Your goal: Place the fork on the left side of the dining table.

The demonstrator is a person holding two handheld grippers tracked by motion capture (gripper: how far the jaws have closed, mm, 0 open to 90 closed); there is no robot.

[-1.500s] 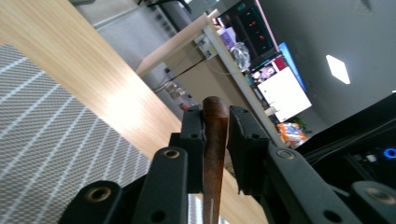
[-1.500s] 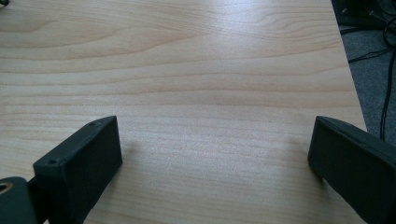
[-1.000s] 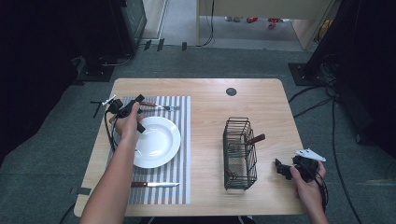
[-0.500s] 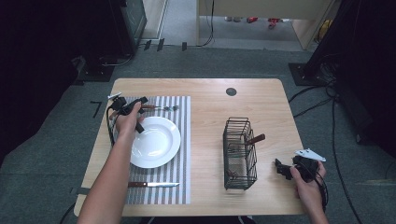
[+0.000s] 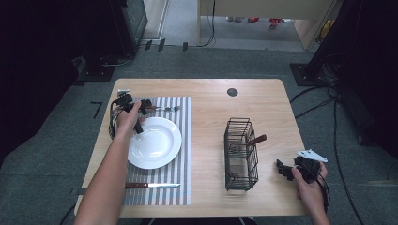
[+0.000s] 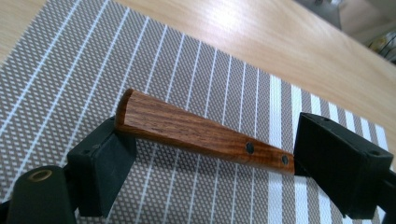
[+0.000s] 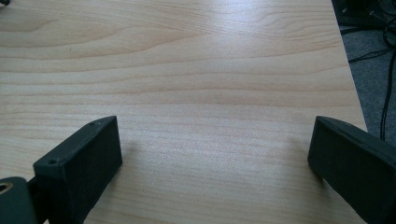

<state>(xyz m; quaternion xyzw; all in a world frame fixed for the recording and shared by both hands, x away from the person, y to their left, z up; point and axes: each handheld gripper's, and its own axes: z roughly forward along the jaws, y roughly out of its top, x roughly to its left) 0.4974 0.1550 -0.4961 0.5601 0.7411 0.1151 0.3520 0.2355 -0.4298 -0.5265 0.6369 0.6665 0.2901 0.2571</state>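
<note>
wooden table [image 5: 206, 122] | striped placemat [image 6: 196, 65] | fork [image 5: 162, 108]: brown wood-grain handle, two rivets | left claw [image 6: 205, 158]: wide open astride handle

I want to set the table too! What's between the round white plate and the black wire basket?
High view: between round white plate and black wire basket lie the striped placemat's edge and bare wooden table.

Brown wooden handle [image 6: 201, 132], grey white-striped placemat [image 6: 93, 65], white plate [image 5: 155, 143]

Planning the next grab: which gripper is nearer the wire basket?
Right. The right gripper sits just right of the basket; the left gripper is across the table, beyond the plate.
</note>
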